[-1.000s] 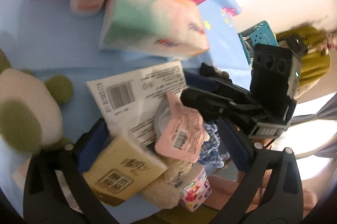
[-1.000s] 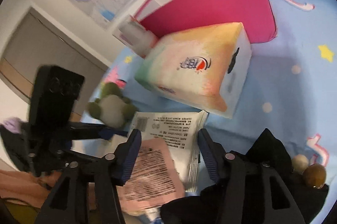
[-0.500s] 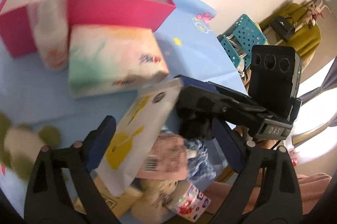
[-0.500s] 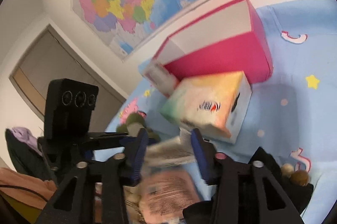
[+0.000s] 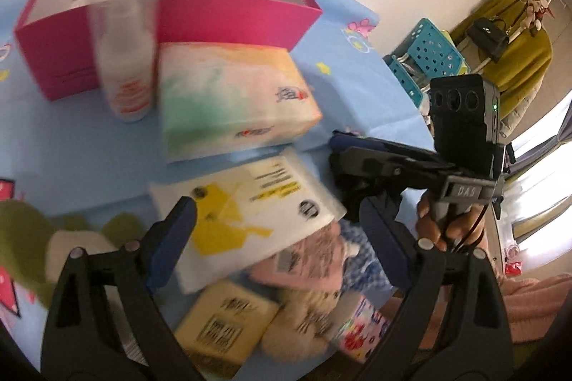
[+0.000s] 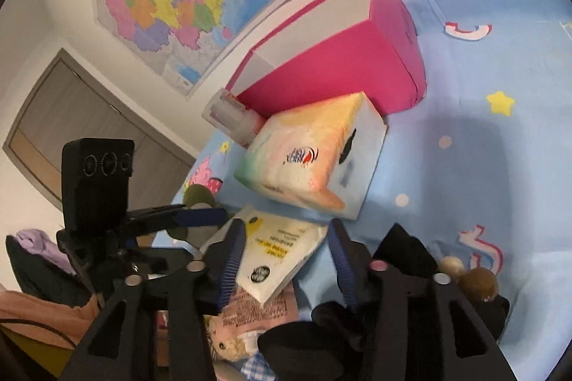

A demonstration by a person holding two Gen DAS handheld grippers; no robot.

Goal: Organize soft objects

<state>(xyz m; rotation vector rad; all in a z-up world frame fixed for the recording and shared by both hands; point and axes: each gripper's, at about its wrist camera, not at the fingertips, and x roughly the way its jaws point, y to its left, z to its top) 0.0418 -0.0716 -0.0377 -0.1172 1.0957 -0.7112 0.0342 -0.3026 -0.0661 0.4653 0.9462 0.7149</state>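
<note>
A white and yellow sachet [image 5: 250, 220] lies flat on a pile of soft things: a pink sachet [image 5: 307, 259], a yellow pack [image 5: 225, 323], a cream plush toy [image 5: 304, 320]. My left gripper [image 5: 279, 230] is open above the pile. My right gripper [image 6: 286, 252] is open with its fingers either side of the sachet [image 6: 271, 255]. A pastel tissue pack [image 5: 232, 102] lies before the open pink box [image 5: 168, 12]. A bottle [image 5: 125, 48] stands beside it.
A green and white plush [image 5: 46, 238] lies left of the pile on the blue cloth [image 5: 71, 148]. A black cloth item with wooden beads [image 6: 475, 277] sits at the right gripper's right. A teal basket [image 5: 425, 55] stands beyond the table edge.
The white sachet was lifted, turned over from its barcode side to its yellow printed side, and now lies flat on the pile. The right gripper has opened off it.
</note>
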